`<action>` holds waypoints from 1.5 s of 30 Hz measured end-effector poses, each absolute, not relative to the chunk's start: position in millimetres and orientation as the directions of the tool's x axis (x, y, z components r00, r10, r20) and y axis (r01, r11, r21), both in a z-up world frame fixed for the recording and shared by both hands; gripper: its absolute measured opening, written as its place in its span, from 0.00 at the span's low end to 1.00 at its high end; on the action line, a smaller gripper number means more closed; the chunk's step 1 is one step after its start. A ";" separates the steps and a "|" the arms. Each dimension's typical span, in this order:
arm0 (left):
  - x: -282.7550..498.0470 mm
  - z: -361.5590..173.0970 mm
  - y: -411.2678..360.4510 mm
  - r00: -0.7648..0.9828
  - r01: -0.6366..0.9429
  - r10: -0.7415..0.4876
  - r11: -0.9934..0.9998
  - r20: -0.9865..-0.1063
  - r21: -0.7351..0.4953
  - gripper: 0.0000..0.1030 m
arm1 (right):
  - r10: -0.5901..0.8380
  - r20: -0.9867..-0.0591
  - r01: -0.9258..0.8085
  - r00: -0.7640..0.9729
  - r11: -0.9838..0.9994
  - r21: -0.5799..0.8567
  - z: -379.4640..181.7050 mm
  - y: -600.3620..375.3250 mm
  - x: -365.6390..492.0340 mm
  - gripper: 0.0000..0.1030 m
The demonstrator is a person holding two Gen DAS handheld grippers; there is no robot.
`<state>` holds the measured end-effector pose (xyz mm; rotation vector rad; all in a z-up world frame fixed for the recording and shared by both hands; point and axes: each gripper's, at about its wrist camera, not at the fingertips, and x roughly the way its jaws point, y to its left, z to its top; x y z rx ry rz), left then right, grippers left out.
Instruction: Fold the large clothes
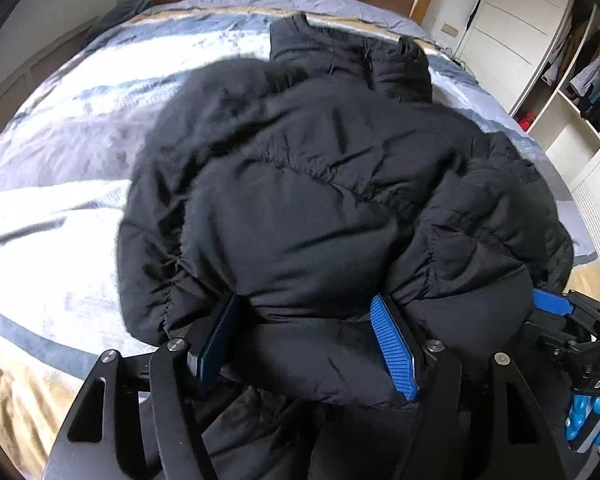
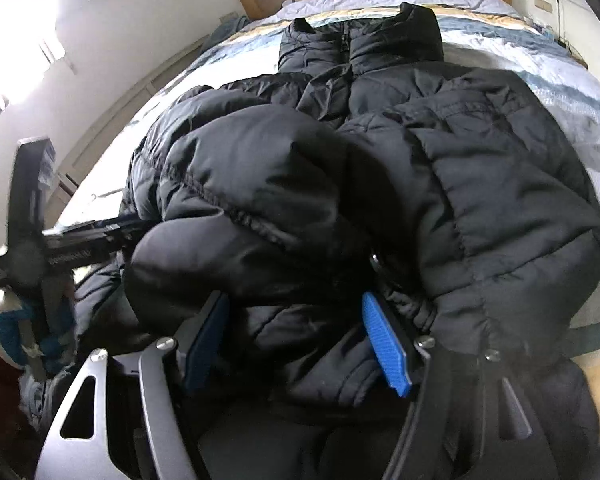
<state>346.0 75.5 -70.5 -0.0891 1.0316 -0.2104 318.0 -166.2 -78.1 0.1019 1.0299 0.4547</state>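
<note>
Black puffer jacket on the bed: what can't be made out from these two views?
- Left wrist: jacket bulk between fingers; grip cannot be told.
- Right wrist: fabric between fingers; same doubt.
- Both: hem cut off by bottom edge.
- Left wrist: bed overexposed.
</note>
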 end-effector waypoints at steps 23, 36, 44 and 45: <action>373.2 -78.9 73.2 0.529 0.036 -0.110 0.994 -0.841 -0.107 0.69 | 0.297 -0.823 -0.308 0.484 0.938 0.157 -68.6 -133.9 363.7 0.66; 288.2 -39.3 50.1 0.581 0.035 -0.123 0.991 -0.804 -0.126 0.69 | 0.236 -0.829 -0.224 0.506 0.965 0.138 -51.0 -181.2 270.3 0.66; 219.1 14.0 32.3 0.736 0.013 -0.015 1.000 -0.676 -0.008 0.69 | 0.244 -0.787 -0.159 0.567 0.970 0.185 -28.7 -210.2 216.4 0.66; 210.3 20.0 29.4 0.749 0.016 -0.012 1.000 -0.662 -0.001 0.70 | 0.246 -0.782 -0.155 0.572 0.969 0.192 -26.7 -211.2 212.4 0.66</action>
